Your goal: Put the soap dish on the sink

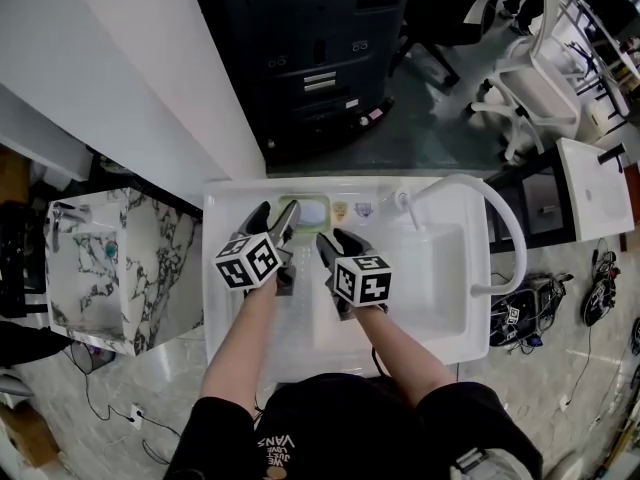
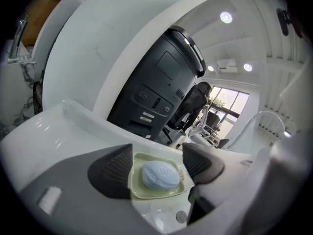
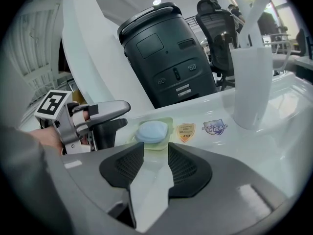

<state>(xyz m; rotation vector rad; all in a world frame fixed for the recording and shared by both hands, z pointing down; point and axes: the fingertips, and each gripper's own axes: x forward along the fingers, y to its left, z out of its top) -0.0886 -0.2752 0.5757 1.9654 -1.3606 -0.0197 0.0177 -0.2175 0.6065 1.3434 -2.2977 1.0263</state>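
The left tongs (image 1: 277, 210) and right tongs (image 1: 335, 238) hang close side by side over the sink (image 1: 225, 298), leaving little room between them. Just ahead, the soap dish (image 1: 311, 211) takes up the back ledge. The ledge to its right is flat as far as the faucet (image 3: 250, 84), whose column and arch block that side. Right of the right tongs the basin lies open. A black printer (image 1: 310, 58) walls off the space beyond the ledge.
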